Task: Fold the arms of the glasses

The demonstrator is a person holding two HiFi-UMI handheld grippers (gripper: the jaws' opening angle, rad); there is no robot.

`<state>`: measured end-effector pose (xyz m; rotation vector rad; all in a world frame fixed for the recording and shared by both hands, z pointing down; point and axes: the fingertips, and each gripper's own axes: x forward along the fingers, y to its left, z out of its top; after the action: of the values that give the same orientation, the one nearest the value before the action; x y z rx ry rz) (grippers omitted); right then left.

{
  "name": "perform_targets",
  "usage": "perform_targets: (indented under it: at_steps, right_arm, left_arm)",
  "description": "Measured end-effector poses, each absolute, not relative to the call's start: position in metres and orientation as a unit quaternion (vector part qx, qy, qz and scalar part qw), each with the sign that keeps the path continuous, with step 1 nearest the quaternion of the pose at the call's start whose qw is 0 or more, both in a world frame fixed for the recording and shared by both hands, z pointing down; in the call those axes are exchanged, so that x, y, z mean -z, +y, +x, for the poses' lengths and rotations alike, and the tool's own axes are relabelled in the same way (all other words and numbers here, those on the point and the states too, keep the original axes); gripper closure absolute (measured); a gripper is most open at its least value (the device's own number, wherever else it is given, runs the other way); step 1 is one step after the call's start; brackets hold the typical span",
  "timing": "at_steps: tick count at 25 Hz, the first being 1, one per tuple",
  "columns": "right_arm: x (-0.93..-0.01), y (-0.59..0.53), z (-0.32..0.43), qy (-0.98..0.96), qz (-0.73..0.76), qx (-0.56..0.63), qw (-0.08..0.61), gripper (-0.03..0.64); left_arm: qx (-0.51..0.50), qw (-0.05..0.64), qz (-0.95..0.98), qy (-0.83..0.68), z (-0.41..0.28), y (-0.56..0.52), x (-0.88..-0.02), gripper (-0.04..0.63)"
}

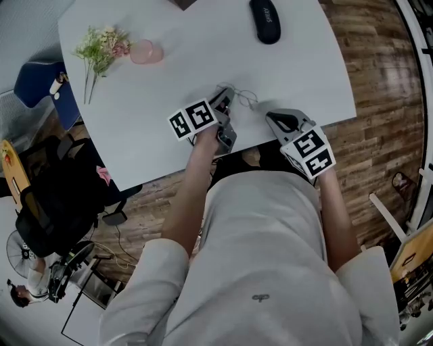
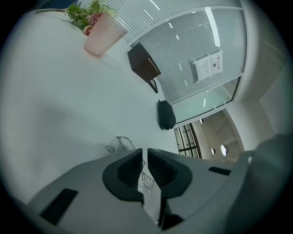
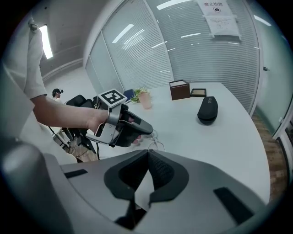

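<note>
Risk: left tool (image 2: 144, 155) pinches thin wire-framed glasses (image 2: 118, 143) only narrowly; right tool (image 3: 147, 153), clenched empty, may knock them loose or bend the wire.

Thin wire-framed glasses (image 1: 243, 96) — clear lenses — by the table's (image 1: 169, 81) near edge, wire between left tongs (image 2: 144, 154).

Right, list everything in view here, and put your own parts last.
table: one, white, centre
glasses: one pair, thin wire, near table edge, between the tongs
case: one, black, far side of table
cup: one, pink, far left of table
flower sprig: one, green and pink, beside the cup
box: one, dark brown, far table edge
chair: one, blue, left of table
left tongs: one, grey, closed on the glasses' wire
right tongs: one, grey, shut, empty
</note>
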<state>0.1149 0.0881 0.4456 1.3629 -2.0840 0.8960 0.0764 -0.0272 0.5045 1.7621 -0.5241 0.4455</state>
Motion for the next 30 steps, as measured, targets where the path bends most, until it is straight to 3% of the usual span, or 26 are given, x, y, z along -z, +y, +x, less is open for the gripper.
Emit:
perform_targets:
  at_steps: [17,30]
  right_arm:
    - [-0.413,0.089,0.075,-0.72,0.586,-0.301,0.218,0.609]
    - [-0.37,0.1,0.048,-0.679,0.662,-0.281,0.15,0.609]
  left_arm:
    - [-0.191,0.538,0.805,-0.161,0.033,-0.017,-0.449,0.569]
    - [-0.194,0.392,0.897,-0.067,0.001,0.021,-0.377,0.571]
